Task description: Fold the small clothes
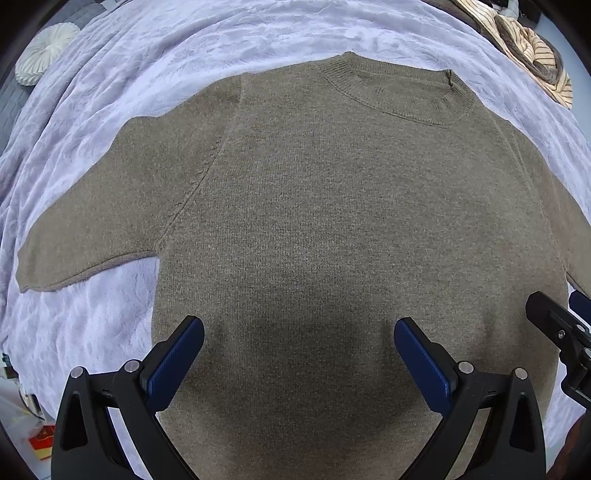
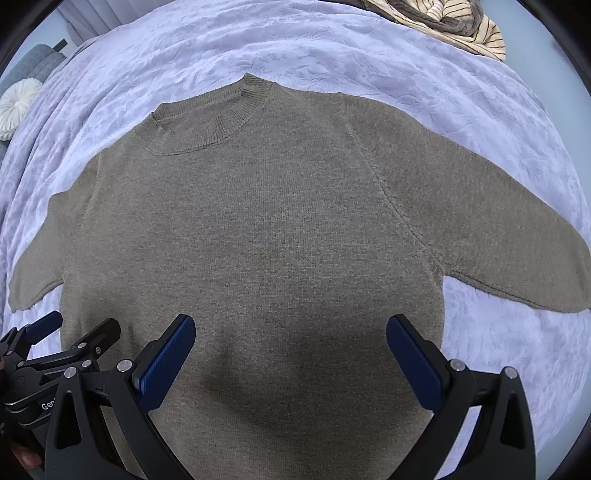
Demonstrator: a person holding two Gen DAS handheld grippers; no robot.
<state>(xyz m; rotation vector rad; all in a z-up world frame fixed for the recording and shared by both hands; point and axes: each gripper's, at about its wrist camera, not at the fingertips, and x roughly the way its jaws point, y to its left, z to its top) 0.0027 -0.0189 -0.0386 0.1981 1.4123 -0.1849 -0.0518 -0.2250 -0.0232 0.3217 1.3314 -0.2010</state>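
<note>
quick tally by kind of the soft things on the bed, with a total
Sweater: 1, olive-brown, spread flat
Blanket: 1, lilac, under the sweater
Round cushion: 1, white, far left
Striped cloth: 1 heap, far right; cannot tell how many pieces
Total: 4

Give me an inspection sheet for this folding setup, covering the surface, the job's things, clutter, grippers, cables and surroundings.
Surface: pale lilac plush blanket with an embossed pattern, covering a bed.
Job's things: olive-brown knitted short-sleeved sweater lying flat, ribbed neckline away from the grippers, both sleeves spread out to the sides; not yet folded.
Clutter: cream and brown striped fabric heap at the far edge of the blanket.
Grippers: left gripper open, hanging above the sweater's lower body; right gripper open, likewise above the lower body, beside the left one.
Cables: nothing seen.
Surroundings: round white pleated cushion on grey quilted upholstery at far left; red box low at left.
</note>
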